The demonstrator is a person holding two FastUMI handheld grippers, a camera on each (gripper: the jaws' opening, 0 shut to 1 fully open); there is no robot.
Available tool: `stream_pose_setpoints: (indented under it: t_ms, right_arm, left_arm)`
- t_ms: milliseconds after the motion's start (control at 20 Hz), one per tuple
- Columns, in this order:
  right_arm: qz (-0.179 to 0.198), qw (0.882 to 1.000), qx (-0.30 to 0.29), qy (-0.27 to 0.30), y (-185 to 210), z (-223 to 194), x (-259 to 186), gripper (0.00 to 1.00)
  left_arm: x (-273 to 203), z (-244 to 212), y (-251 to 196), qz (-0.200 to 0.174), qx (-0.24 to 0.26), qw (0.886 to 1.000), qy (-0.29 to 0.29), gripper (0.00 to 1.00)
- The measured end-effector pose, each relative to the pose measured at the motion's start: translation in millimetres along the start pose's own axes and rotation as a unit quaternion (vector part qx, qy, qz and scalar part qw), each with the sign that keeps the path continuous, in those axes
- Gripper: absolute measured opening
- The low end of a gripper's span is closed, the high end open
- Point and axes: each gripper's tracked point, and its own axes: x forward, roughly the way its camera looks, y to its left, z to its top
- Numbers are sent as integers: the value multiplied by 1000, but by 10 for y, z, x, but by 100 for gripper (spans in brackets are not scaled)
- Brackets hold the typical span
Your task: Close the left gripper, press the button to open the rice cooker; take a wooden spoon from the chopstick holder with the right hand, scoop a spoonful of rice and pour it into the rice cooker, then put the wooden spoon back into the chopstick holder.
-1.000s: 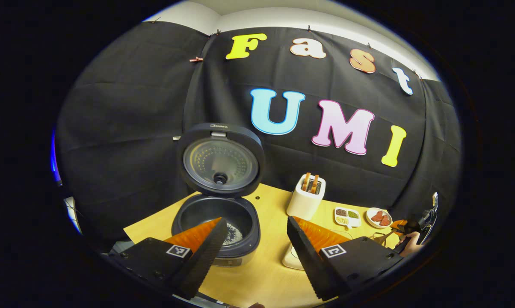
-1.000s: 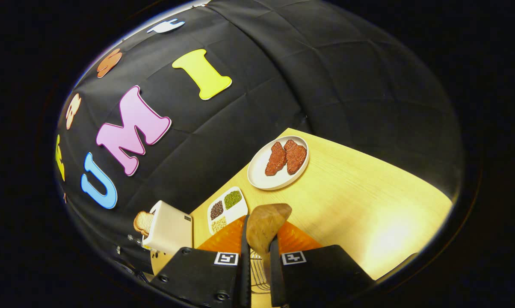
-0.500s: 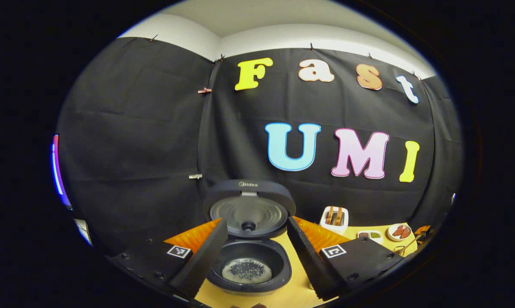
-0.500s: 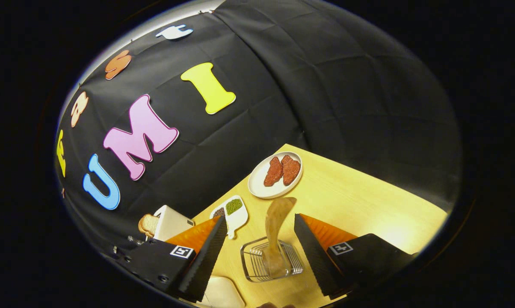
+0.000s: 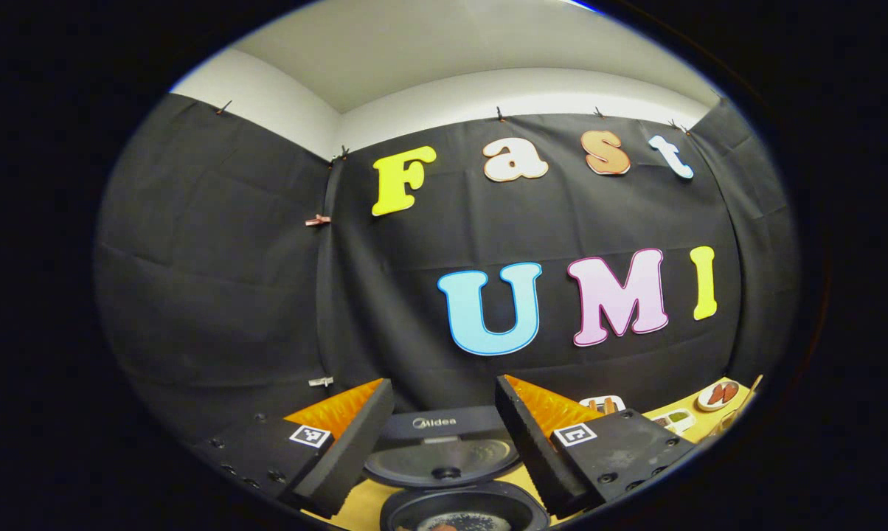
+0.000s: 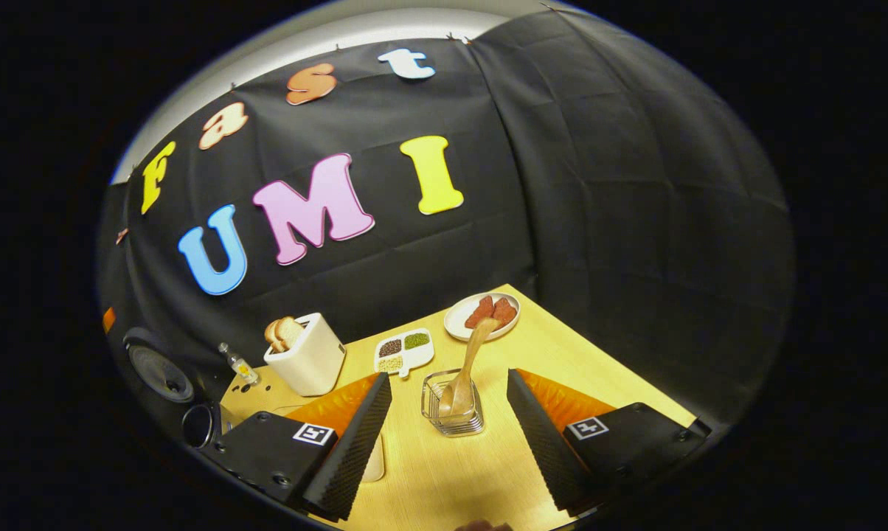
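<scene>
Your right gripper (image 6: 444, 413) and left gripper (image 5: 444, 428) both stand apart; one wooden spoon (image 6: 465, 369) leans in one chopstick holder (image 6: 451, 420), mid-table (image 6: 599, 369); one rice cooker (image 5: 444, 472) open.

A pale wooden table (image 6: 599, 369) carries everything. Seen from the right gripper (image 6: 448, 435), a wire chopstick holder (image 6: 453, 413) stands just ahead between its spread fingers, with the wooden spoon (image 6: 467, 361) leaning in it. Beyond that sit a divided dish of grains (image 6: 403, 350) and a plate of red pieces (image 6: 482, 316). Ahead to the left stands a white toaster (image 6: 305, 360) with bread in it, and farther left the open rice cooker (image 6: 193, 413), dark, at the table's edge.
</scene>
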Motion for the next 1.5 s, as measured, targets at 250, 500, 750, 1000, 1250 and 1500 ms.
stream_pose_setpoints:
  t_ms: [250, 500, 750, 1000, 1250, 1500]
  right_arm:
    - [26, 997, -65, -33, 342, 65, -631, 98]
    - [38, 994, -89, -53, 581, 104, -992, 98]
    - [52, 991, -115, -45, 762, 12, -1021, 98]
    - [87, 990, -109, -17, 859, -173, -923, 98]
    - [113, 989, -94, 5, 822, -277, -946, 98]
    - [117, 988, -102, 6, 597, -391, -1085, 98]
  left_arm:
    - [446, -265, 71, -21, -7, 1000, 9, 93]
    - [558, -599, 59, -24, -26, 997, 64, 93]
    - [166, -737, -31, -2, -50, 991, 124, 98]
    - [-476, -1032, -158, 5, -90, 979, 181, 99]
    - [-1039, -1527, -317, 12, -63, 971, 232, 97]
    - [-1340, -1930, -431, 10, -63, 969, 238, 98]
